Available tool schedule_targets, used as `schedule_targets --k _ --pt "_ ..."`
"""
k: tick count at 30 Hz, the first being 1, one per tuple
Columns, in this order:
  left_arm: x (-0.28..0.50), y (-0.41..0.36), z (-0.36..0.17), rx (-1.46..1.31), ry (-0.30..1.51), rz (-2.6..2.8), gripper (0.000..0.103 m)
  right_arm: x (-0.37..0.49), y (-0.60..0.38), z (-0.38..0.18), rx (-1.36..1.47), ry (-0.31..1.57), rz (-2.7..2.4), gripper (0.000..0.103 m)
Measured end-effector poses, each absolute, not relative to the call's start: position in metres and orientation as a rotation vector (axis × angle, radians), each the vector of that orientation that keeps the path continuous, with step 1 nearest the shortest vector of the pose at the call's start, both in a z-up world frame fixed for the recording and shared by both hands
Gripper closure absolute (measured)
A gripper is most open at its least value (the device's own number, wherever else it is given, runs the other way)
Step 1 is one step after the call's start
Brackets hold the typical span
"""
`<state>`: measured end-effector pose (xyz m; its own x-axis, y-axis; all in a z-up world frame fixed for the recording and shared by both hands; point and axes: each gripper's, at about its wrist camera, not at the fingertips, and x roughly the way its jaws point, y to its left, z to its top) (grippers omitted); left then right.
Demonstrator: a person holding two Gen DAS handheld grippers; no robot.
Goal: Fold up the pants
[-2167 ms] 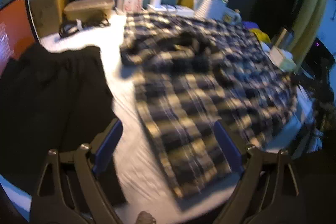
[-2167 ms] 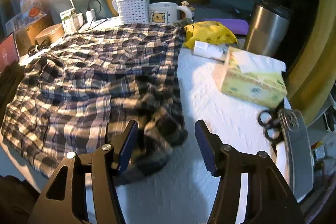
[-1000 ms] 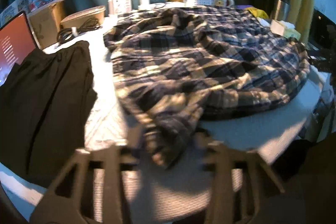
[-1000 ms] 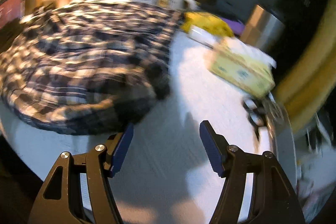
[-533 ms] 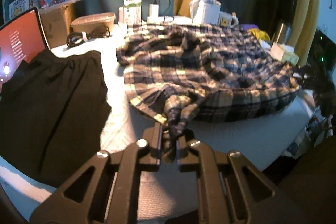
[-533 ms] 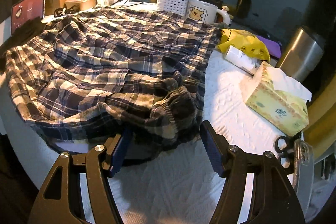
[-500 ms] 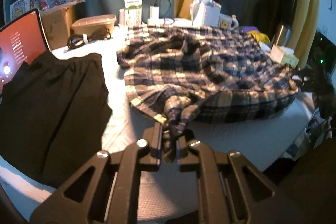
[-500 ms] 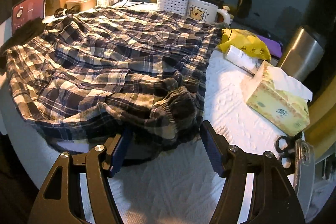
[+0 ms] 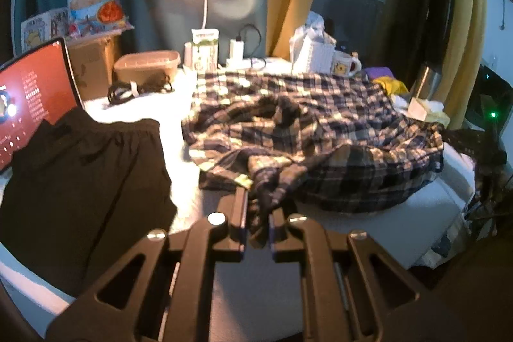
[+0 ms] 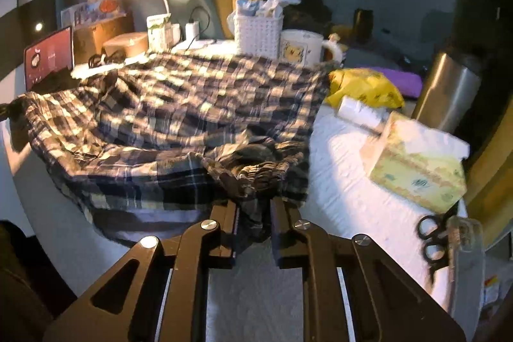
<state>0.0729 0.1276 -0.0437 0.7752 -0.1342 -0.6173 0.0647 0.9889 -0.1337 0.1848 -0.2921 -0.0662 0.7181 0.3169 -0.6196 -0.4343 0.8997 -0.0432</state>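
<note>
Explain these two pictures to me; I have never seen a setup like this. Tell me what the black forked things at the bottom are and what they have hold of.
No robot here: a person carries a two-fingered tool in each hand, each with a wide-angle camera looking along its fingers. One picture comes from the left tool, the other from the right tool.

On the white table lie plaid pants, a black garment, a tissue box, a mug and scissors.

The left tool is shut on a bunched edge of the plaid pants. The right tool's jaws are closing on another bunch of that cloth.
</note>
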Motion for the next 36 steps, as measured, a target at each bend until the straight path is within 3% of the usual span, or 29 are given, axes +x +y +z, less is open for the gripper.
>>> schedule_targets --k 15,36 --pt "0.115 0.136 0.034 -0.058 0.485 -0.122 0.093 0.200 -0.311 -0.006 -0.068 0.512 0.362 0.087" --pt "0.298 0.157 0.029 -0.019 0.482 -0.209 0.093 0.334 -0.299 0.014 -0.033 0.475 0.267 0.087"
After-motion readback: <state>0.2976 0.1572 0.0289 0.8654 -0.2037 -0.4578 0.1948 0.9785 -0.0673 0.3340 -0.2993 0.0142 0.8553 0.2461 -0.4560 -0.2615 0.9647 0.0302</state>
